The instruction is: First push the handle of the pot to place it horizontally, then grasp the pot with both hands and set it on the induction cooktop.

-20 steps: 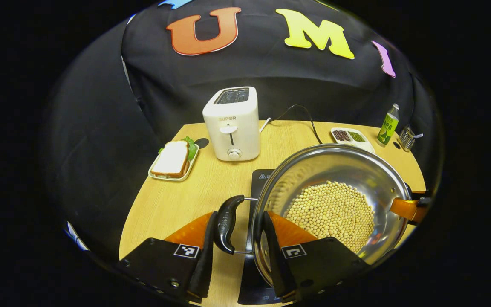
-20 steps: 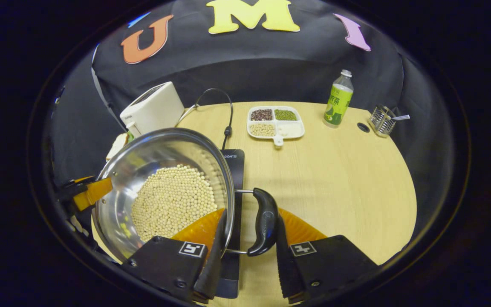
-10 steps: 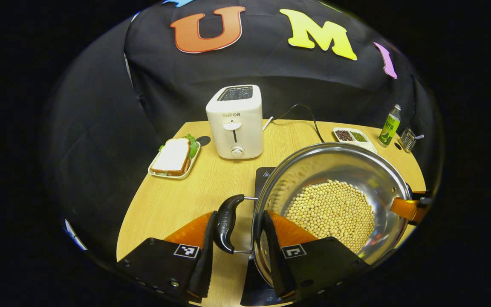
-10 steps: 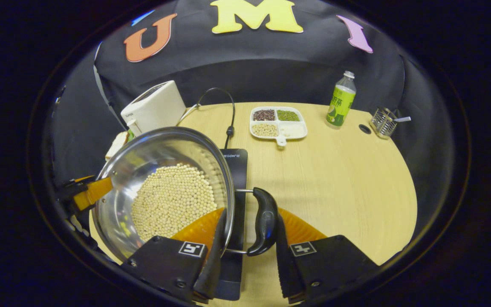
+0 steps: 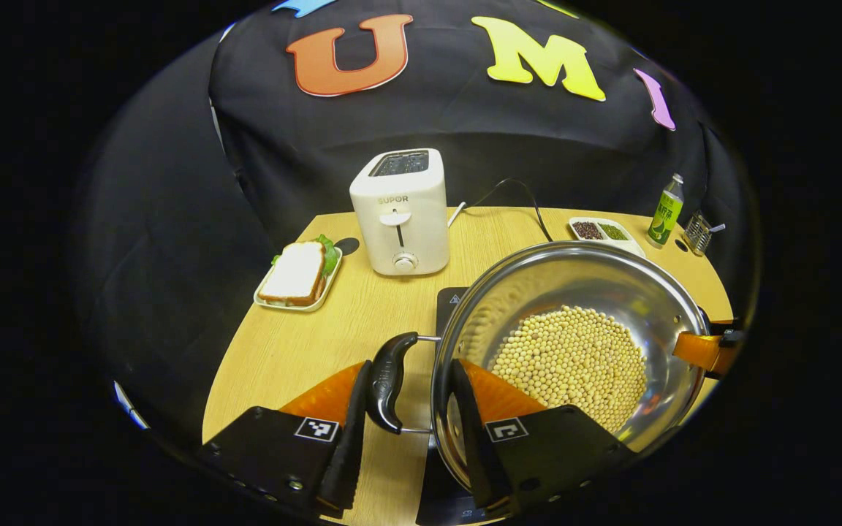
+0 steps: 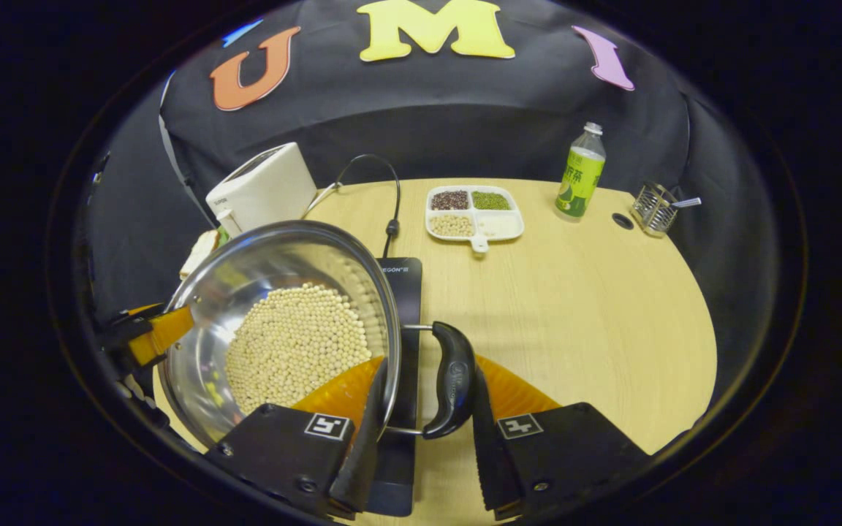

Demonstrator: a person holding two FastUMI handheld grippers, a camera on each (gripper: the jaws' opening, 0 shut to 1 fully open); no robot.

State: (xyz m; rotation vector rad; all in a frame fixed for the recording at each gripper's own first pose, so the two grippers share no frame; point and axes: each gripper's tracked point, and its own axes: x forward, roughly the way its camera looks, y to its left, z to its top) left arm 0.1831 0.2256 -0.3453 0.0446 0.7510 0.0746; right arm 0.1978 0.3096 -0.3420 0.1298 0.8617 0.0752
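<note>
A steel pot (image 5: 538, 292) with soybeans (image 5: 574, 358) in it hangs over the black induction cooktop (image 6: 400, 292); whether it touches the cooktop I cannot tell. My left gripper (image 5: 410, 369) is shut on the pot's left black handle (image 5: 390, 380), one finger outside the handle and one against the inside wall. My right gripper (image 6: 430, 369) holds the right handle (image 6: 452, 380) and rim the same way. Each view also catches the other gripper's orange finger at the pot's far rim.
On the wooden table (image 6: 582, 307) a white toaster (image 5: 400, 212) and a sandwich plate (image 5: 297, 274) stand at the back left. A divided dish of grains (image 6: 473, 212), a green bottle (image 6: 580, 172) and a wire holder (image 6: 653, 207) stand at the back right. A black cable (image 6: 392, 197) runs behind the cooktop.
Both grippers keep their hold on the handles. The pot and grippers have drifted only slightly over the cooktop.
</note>
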